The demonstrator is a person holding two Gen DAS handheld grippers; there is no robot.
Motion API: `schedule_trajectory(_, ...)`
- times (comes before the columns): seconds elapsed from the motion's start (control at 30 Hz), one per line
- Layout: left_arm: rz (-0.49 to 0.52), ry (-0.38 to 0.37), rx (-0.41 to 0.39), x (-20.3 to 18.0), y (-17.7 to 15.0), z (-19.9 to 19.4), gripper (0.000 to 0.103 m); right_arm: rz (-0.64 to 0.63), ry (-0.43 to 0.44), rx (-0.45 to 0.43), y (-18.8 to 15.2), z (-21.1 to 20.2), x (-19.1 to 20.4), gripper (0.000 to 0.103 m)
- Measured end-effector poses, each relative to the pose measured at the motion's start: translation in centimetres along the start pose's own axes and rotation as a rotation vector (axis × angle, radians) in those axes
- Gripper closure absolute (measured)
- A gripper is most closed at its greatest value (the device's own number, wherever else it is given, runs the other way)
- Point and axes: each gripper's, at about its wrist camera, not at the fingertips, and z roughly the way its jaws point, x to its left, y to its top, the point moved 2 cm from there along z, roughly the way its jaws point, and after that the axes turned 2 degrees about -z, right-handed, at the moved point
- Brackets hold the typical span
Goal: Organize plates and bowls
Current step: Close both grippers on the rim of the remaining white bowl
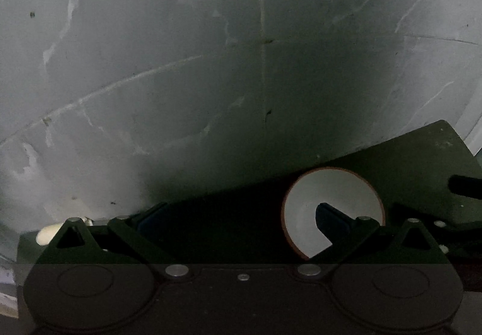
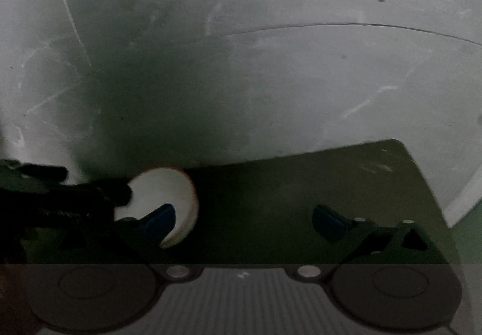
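A white bowl with a brown rim (image 1: 331,196) sits on a dark table (image 1: 415,154). In the left wrist view it lies behind the right finger (image 1: 330,219) of my left gripper (image 1: 238,216), which is open and empty. In the right wrist view the same bowl (image 2: 164,193) lies behind the left finger (image 2: 161,222) of my right gripper (image 2: 244,220), also open and empty. The left gripper (image 2: 60,193) shows as a dark shape at the far left, next to the bowl.
A grey marbled tile floor (image 1: 211,64) with grout lines fills the upper part of both views. The table's far edge and right corner (image 2: 400,143) are visible. A pale rounded object (image 1: 48,234) shows at the left edge behind the left gripper.
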Motion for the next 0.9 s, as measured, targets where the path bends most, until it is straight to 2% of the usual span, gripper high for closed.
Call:
schedule_trajectory(0.17, -0.027, -0.017, 0.024, 0.5, -0.3, 0.8, 0.012, -0.037, 0.024, 0.016, 0.5, 1.3, 0.7, 0.018)
schedule_trajectory(0.3, -0.044, -0.041, 0.038, 0.6, -0.8, 1.0, 0.019, -0.044, 0.052, 0.028, 0.4, 2.1, 0.8, 0.022)
schedule_trajectory(0.4, -0.034, -0.057, 0.049, 0.4, -1.0, 1.4, 0.026, -0.038, 0.071, 0.045, 0.4, 2.8, 0.8, 0.03)
schedule_trajectory(0.43, -0.03, -0.067, 0.052, 0.3, -1.1, 1.4, 0.032, -0.034, 0.079, 0.05, 0.4, 2.9, 0.7, 0.035)
schedule_trajectory(0.47, -0.027, -0.076, 0.057, 0.2, -1.2, 1.5, 0.042, -0.03, 0.085, 0.054, 0.5, 3.2, 0.8, 0.042)
schedule_trajectory(0.63, -0.023, -0.148, 0.079, -0.1, -1.4, 1.7, 0.069, 0.008, 0.143, 0.073, 0.3, 4.0, 0.6, 0.061)
schedule_trajectory(0.73, -0.009, -0.18, 0.083, -0.9, -1.4, 1.5, 0.085, 0.036, 0.173, 0.086, 0.3, 4.4, 0.6, 0.068)
schedule_trajectory(0.77, -0.004, -0.191, 0.086, -1.0, -1.4, 1.5, 0.088, 0.047, 0.18, 0.09, 0.3, 4.4, 0.5, 0.069)
schedule_trajectory(0.9, 0.002, -0.206, 0.097, -0.9, -1.7, 1.2, 0.088, 0.056, 0.196, 0.12, 0.5, 4.8, 0.2, 0.069)
